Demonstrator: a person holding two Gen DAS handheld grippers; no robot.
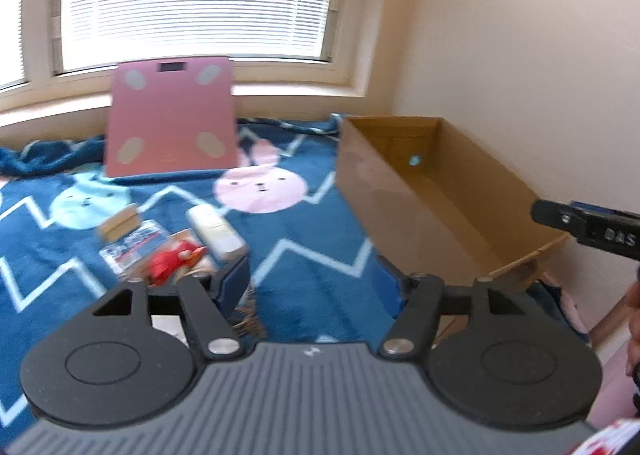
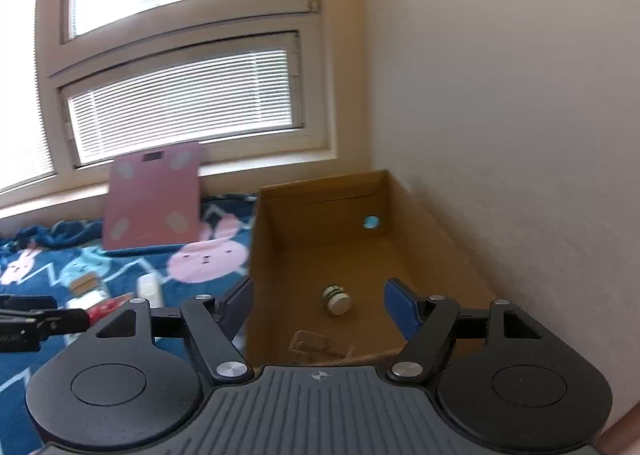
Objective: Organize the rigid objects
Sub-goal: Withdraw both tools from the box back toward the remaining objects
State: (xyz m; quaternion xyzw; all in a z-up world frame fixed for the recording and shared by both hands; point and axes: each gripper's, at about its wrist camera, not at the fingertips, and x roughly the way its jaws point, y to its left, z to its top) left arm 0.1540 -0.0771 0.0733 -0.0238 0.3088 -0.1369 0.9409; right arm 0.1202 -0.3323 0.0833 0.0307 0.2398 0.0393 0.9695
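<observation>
My right gripper point(image 2: 318, 305) hangs over the near end of the cardboard box point(image 2: 436, 255), which fills the centre and right of my right view against the wall. Its jaws stand apart with nothing between the pads; below the gap, on the box floor, lies a small pale spool-like cylinder point(image 2: 336, 299), and a clear plastic piece point(image 2: 308, 343) rests nearer the bottom edge. So that item looks delivered, by my reckoning.

My left gripper point(image 1: 320, 279) has its jaws released too, empty, pointing down at the blue bunny blanket point(image 1: 304, 223). The things I judge are next to sort sit left of centre in the left view: a white oblong remote-like object point(image 1: 216, 233), a clear packet with red print point(image 1: 132, 249), a red-topped item point(image 1: 172, 263) just beside it, and a small brown carton point(image 1: 120, 221) behind. The picture is blurred there, so I cannot say exactly what each one is. A pink bathroom scale point(image 1: 172, 119) leans against the windowsill at upper left, well apart from the pile.

To do this step well, I would bring the left jaws over the white oblong first, since it lies clear of the others, turn the jaws across its narrow width, and close only once it is centred. The right should lift straight clear of the box wall before crossing, to avoid nudging the box.
</observation>
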